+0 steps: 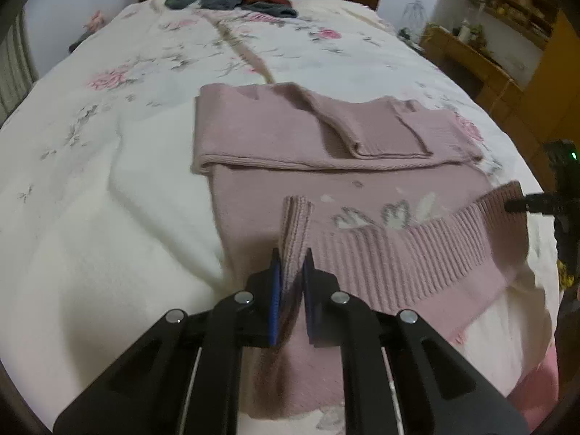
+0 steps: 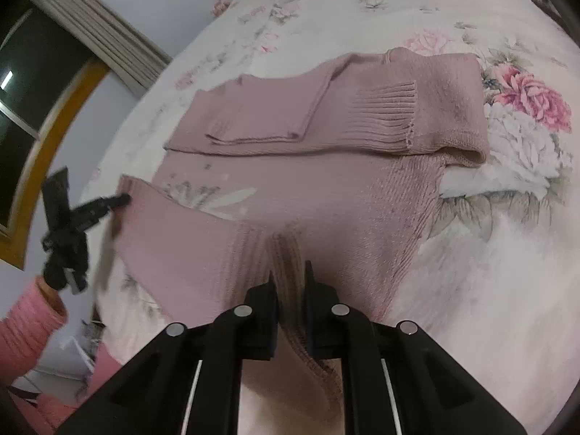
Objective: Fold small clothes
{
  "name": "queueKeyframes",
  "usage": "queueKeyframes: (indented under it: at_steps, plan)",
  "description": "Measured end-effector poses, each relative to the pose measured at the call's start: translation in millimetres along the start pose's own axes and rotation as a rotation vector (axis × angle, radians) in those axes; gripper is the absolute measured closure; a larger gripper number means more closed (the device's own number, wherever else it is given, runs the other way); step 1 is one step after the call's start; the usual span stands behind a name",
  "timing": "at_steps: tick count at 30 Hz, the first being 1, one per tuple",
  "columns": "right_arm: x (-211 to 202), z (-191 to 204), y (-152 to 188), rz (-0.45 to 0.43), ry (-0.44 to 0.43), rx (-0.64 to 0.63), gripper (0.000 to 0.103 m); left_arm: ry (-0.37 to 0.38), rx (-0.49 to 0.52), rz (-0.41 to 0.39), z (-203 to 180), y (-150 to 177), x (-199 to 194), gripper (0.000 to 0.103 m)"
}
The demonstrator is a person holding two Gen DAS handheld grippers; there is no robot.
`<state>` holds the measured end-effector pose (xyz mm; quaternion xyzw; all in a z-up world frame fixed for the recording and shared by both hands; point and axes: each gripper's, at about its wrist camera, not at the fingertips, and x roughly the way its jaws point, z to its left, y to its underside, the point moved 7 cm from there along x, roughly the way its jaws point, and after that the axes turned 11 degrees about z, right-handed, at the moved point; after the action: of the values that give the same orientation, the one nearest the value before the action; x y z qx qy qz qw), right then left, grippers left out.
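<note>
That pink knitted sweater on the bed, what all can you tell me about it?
The dusty-pink knitted sweater lies on the floral white bedspread, partly folded: both sleeves are laid across the body, their ribbed cuffs showing. A white and grey motif decorates the front. The wide ribbed hem is lifted off the bed, pinched at one end by the left gripper and at the other by the right gripper. The knit looks soft and fairly thick.

A small dusty-pink knit sweater (image 1: 290,181) lies flat on the bed, both sleeves (image 2: 384,112) folded across its upper half. White hearts mark its body, and its ribbed hem (image 1: 398,253) is lifted off the cover.
</note>
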<state>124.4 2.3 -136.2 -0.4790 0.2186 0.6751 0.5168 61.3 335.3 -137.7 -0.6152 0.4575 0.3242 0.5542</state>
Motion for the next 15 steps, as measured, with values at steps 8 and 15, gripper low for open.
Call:
queueKeyframes:
  at_steps: [8,15]
  plan:
    - [27.9,-16.2,-1.9,0.061,0.023,0.072,0.075,0.009,-0.069,0.091,11.1,0.9,39.4,0.072]
    - [34.3,-17.1,1.9,0.066,0.028,0.067,0.091,0.002,-0.053,0.091,3.5,0.4,42.0,0.093]
